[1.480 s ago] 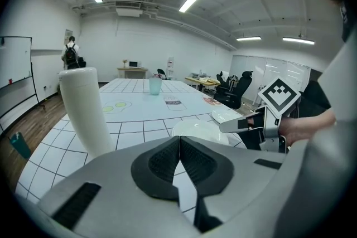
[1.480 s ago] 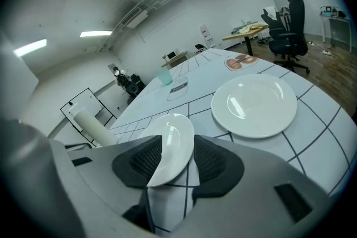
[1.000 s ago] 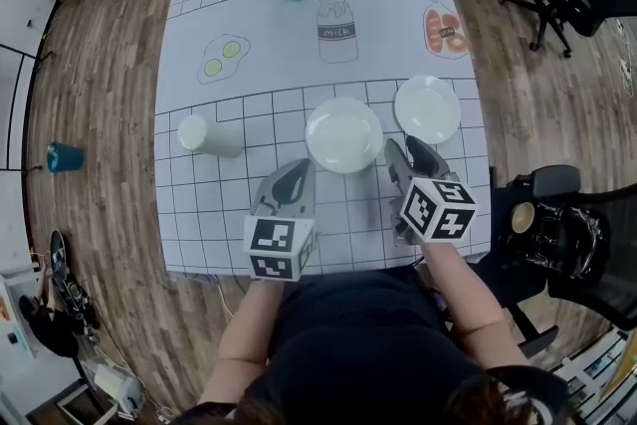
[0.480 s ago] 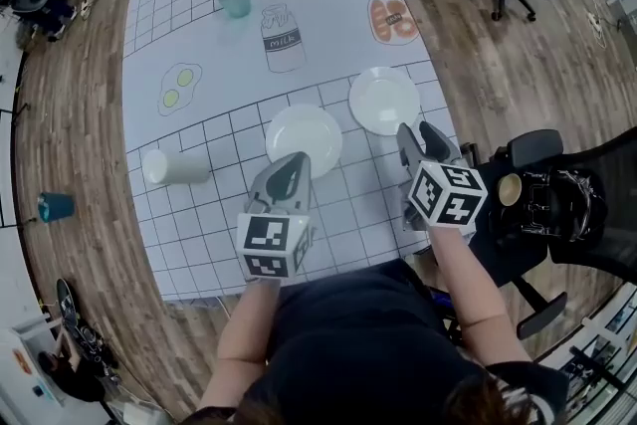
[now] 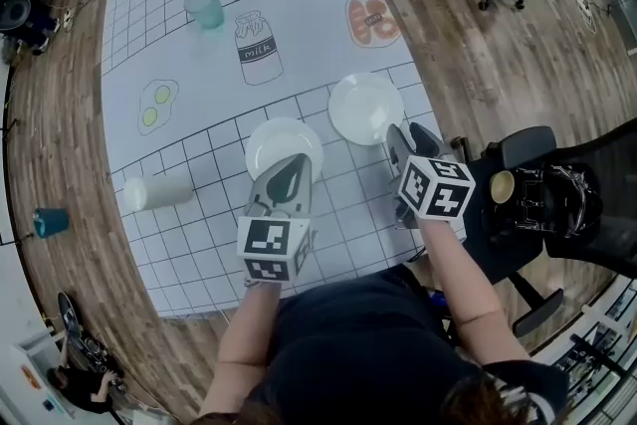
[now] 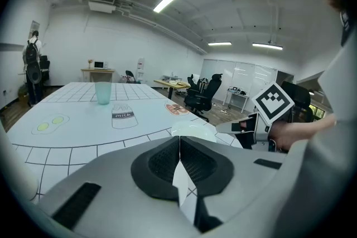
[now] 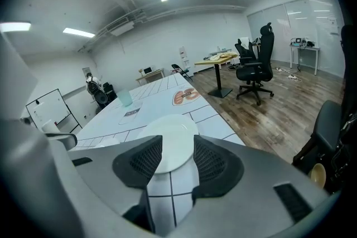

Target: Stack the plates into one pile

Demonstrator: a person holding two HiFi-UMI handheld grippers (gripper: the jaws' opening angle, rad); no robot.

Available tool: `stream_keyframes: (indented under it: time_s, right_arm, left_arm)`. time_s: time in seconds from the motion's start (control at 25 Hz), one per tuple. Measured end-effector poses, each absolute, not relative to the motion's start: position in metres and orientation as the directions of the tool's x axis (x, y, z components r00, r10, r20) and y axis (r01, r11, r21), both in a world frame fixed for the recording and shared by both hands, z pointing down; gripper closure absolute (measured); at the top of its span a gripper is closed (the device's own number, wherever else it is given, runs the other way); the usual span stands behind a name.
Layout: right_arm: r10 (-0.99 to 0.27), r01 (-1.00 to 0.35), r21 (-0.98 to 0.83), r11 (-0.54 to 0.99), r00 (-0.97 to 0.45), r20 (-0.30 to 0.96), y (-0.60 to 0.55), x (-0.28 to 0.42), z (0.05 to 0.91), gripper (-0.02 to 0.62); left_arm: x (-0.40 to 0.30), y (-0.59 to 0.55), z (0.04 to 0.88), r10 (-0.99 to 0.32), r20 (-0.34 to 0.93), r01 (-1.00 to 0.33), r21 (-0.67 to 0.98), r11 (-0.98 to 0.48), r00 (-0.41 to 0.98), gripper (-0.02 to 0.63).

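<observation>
Closer now than before, the left gripper (image 5: 289,172), jaws pressed together and empty, hovers at the near rim of the left plate (image 5: 282,136). The right gripper (image 5: 410,140), jaws apart, faces the right plate (image 5: 363,106) just ahead. Both plates look stiff, slick and likely breakable, so pinch each at its rim.

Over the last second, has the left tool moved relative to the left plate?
Yes. The left tool moved forward and right: its tip sat off the left plate's near-left edge and now overlaps its near rim.
</observation>
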State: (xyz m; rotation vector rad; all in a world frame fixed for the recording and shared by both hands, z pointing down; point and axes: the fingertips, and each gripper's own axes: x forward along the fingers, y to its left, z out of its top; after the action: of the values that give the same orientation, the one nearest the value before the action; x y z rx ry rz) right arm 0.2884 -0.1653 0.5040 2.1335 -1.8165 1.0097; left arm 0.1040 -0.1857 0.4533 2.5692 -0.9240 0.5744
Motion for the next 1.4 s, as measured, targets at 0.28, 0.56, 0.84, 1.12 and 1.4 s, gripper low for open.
stream_keyframes:
  time_s: [0.28,0.56,0.84,1.12,1.4]
  right_arm:
    - [-0.780,-0.905,-0.315,-0.288,0.030,0.625,-0.177,0.297,0.526,0.417]
    - [-0.741,-0.867,-0.353,-0.351,0.027,0.671,-0.184,0.301,0.544,0.410]
    - [-0.710,-0.852,-0.341,-0.397,0.050,0.702,-0.184,0.303,0.553,0.424]
    - [-0.693,-0.878,-0.256,-0.405,0.112,0.712,-0.186,0.301,0.555,0.450]
    - [-0.701,-0.860,-0.292,-0.418,0.101,0.707,-0.186,0.302,0.554,0.469]
  left_arm:
    - [0.113,-0.193,0.464,-0.507,0.501,-0.663,0.197,-0.722,0.701,0.578]
    - [0.117,-0.202,0.474,-0.493,0.516,-0.661,0.208,-0.721,0.701,0.578]
    - [0.115,-0.208,0.481,-0.480,0.525,-0.657,0.221,-0.721,0.703,0.578]
    - [0.109,-0.213,0.485,-0.484,0.532,-0.666,0.223,-0.712,0.695,0.578]
    - [0.105,-0.212,0.482,-0.498,0.530,-0.677,0.217,-0.703,0.687,0.578]
